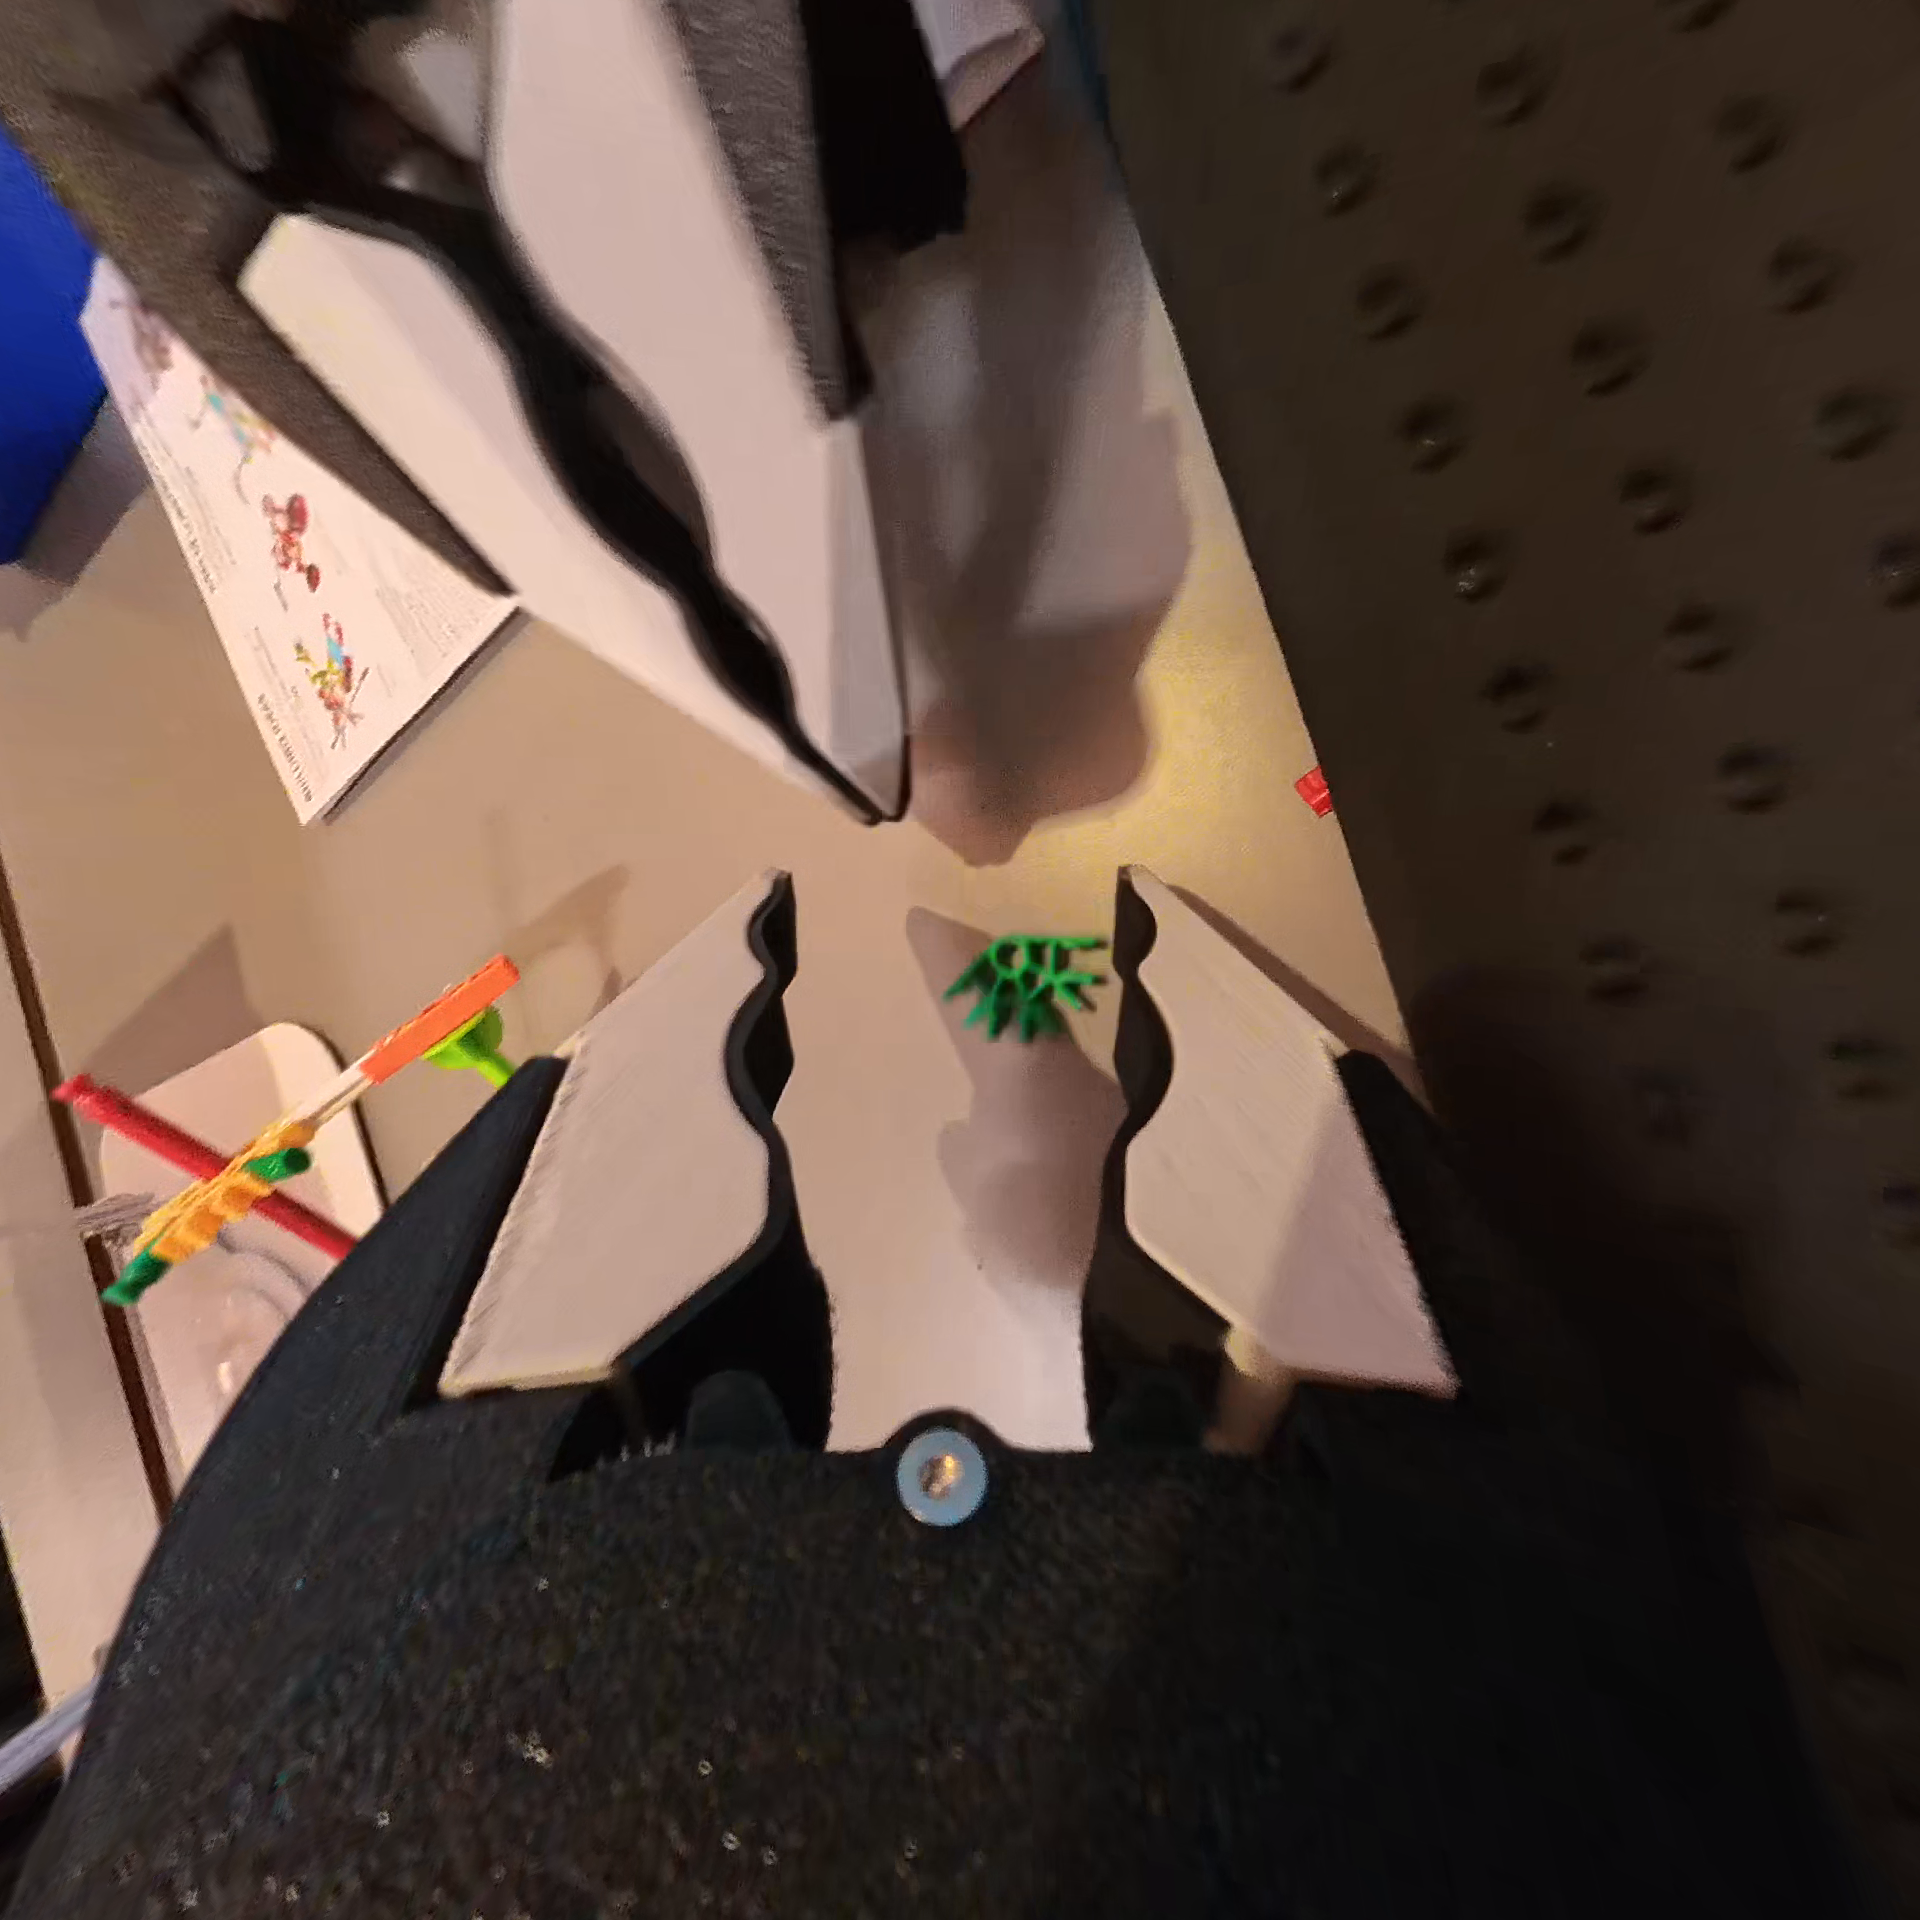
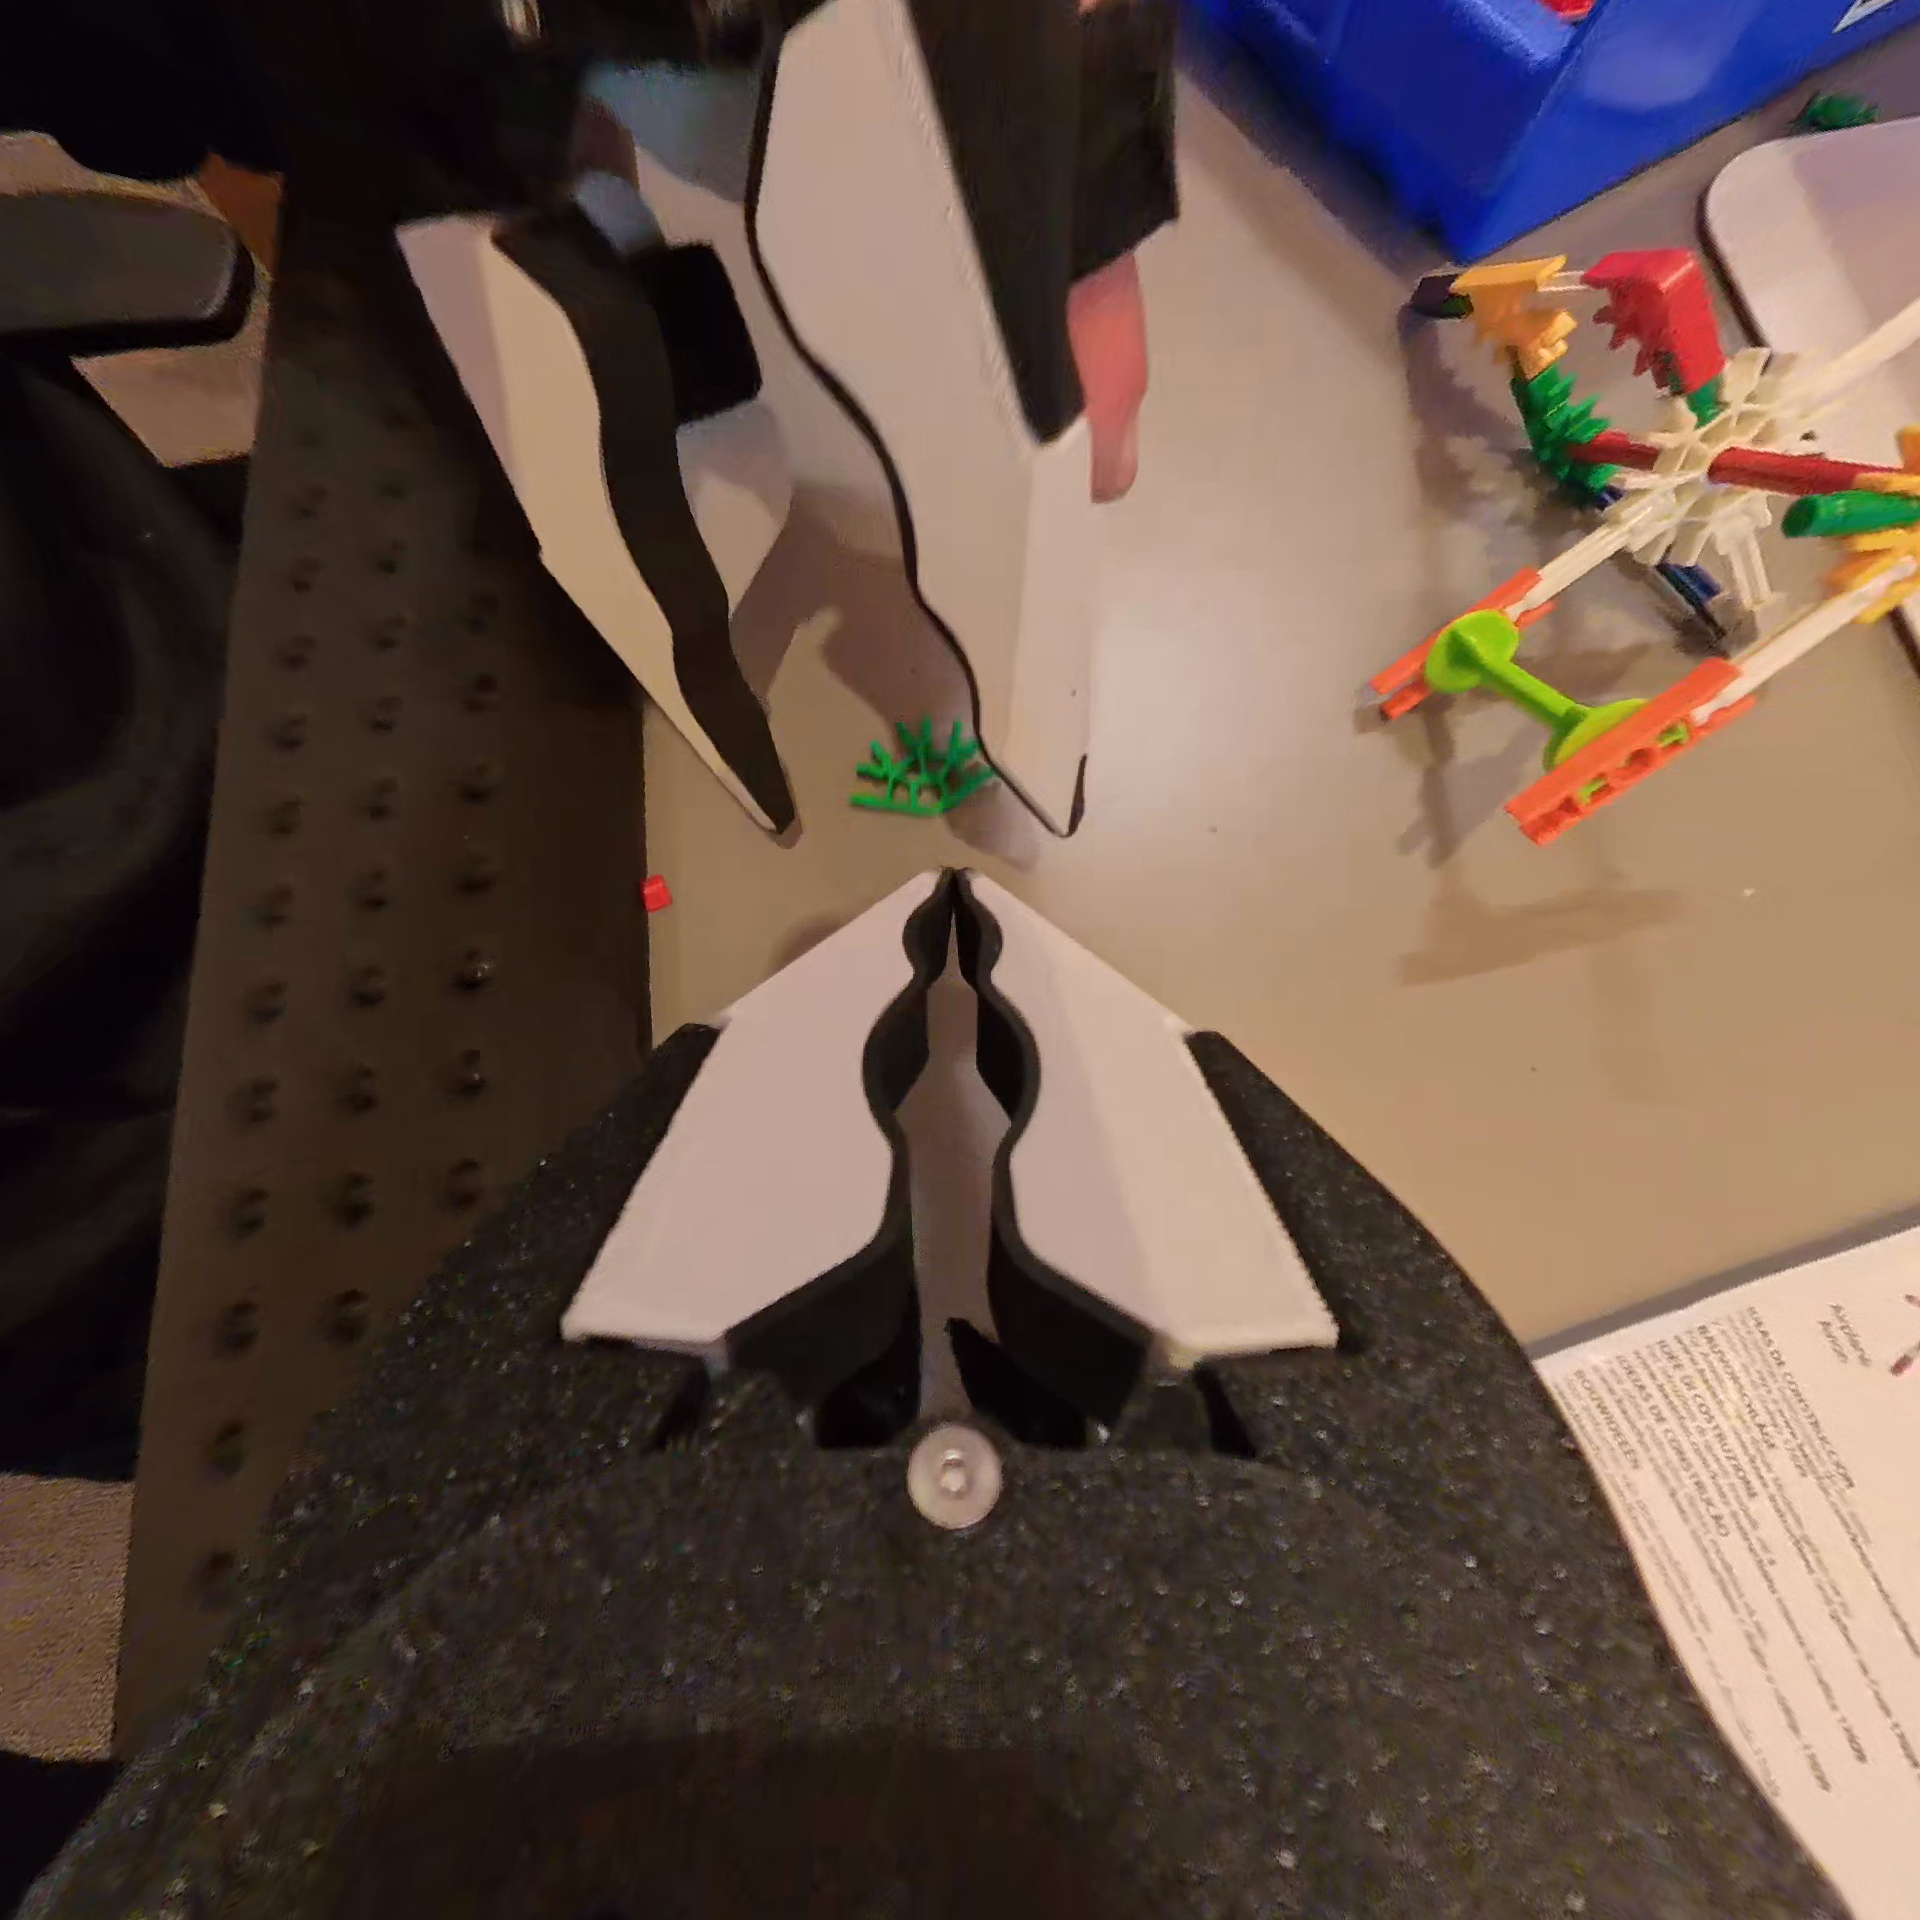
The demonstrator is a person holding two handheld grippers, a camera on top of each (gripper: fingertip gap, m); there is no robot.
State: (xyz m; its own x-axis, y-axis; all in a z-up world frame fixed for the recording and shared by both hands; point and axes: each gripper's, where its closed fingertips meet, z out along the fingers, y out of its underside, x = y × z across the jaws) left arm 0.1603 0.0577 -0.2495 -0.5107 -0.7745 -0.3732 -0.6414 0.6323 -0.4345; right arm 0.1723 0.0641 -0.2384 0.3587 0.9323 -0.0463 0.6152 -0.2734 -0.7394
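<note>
Left gripper (image 1: pixel 951 914) jaws apart, green connector (image 1: pixel 1023 982) between, right gripper (image 2: pixel 951 883) closed opposite

We seem to be at a hobby or play table indoors: a beige tabletop (image 2: pixel 1299 1039) carries a coloured rod-and-connector toy model (image 2: pixel 1662 540), a printed instruction sheet (image 2: pixel 1745 1538) and a blue box (image 2: pixel 1507 125).
</note>
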